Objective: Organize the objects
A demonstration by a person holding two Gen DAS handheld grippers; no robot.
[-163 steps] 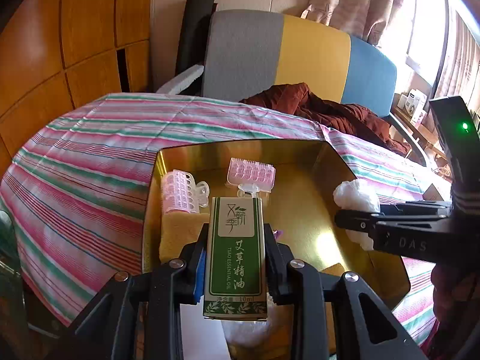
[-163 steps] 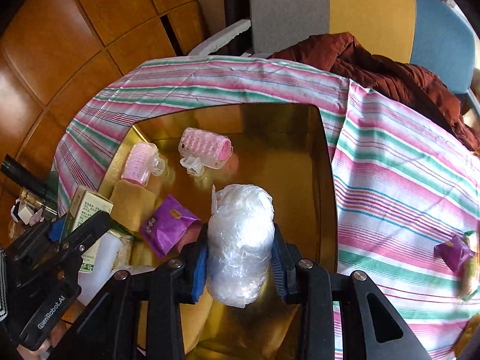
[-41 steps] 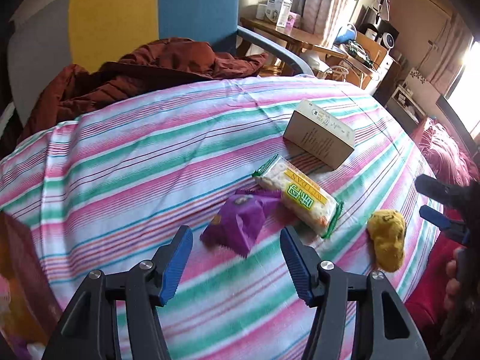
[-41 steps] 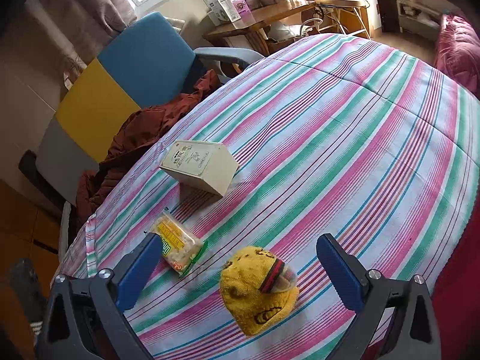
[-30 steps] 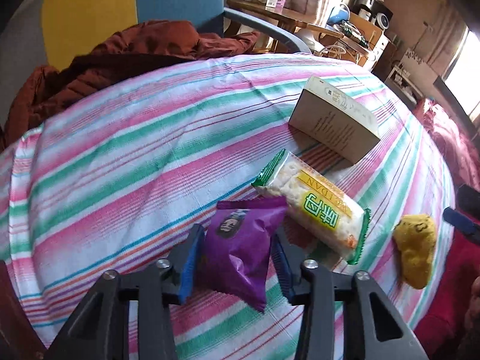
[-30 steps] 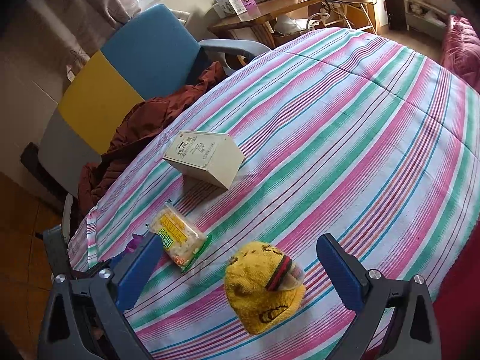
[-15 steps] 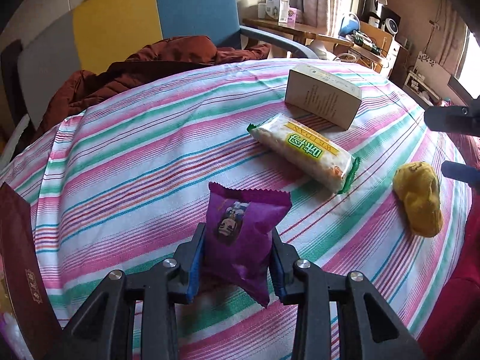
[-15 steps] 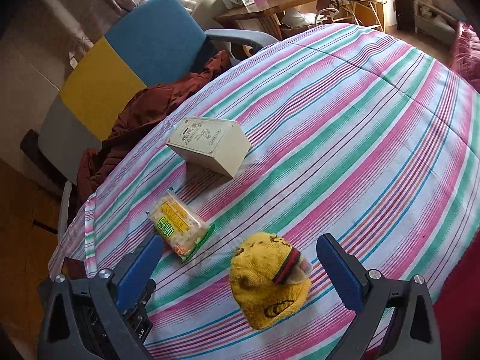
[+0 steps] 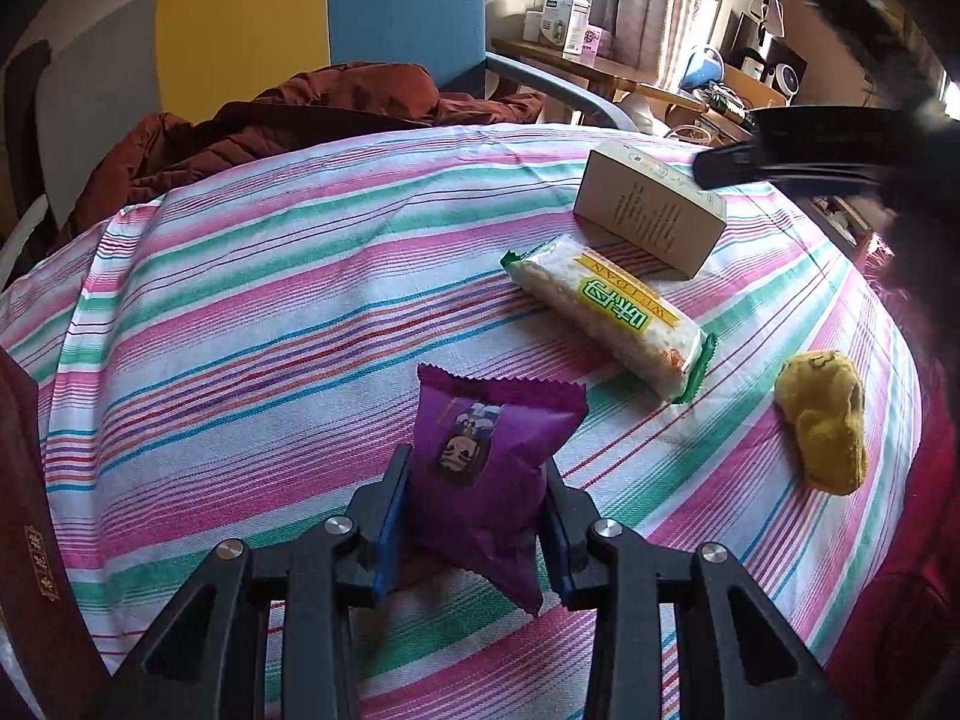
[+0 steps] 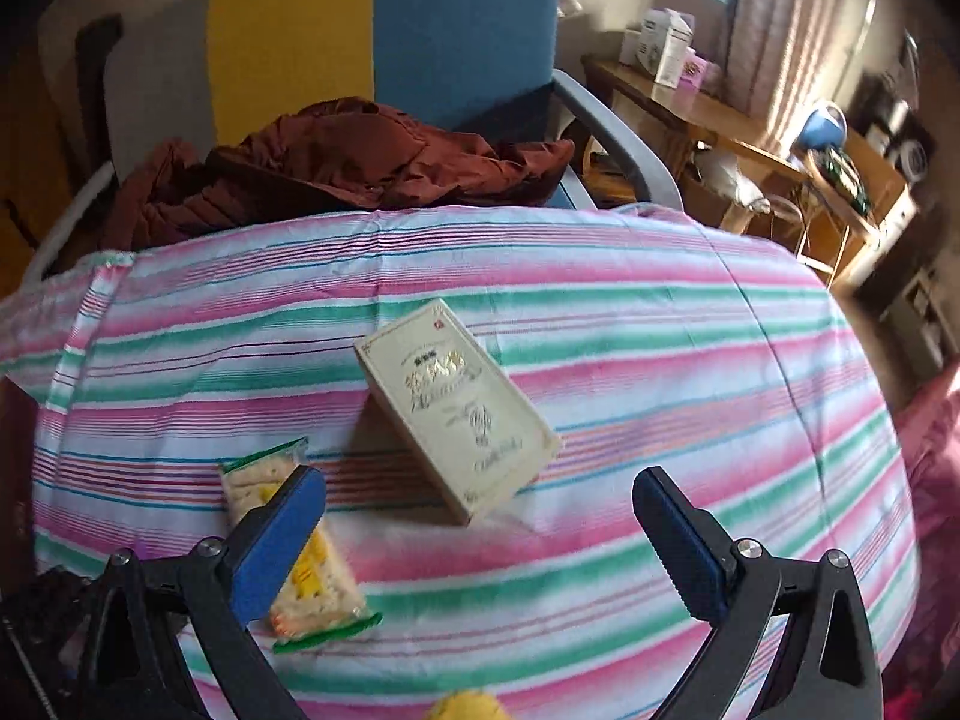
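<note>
1. Our left hand-held gripper point(image 9: 474, 516) is clamped on a crinkly purple foil packet point(image 9: 486, 468), above the striped cloth surface point(image 9: 240, 324).
2. Our right hand-held gripper point(image 10: 480, 534) is spread wide, empty, before a cream cardboard box point(image 10: 456, 408) mid-surface.
3. A cracker pack point(image 9: 606, 318) lies beside the box; a lumpy yellow toy point(image 9: 822, 426) sits near the right edge.

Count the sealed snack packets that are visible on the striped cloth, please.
2. The purple packet is held in the left tongs; the green-edged cracker packet lies beside the cream box. Others may be hidden.
</note>
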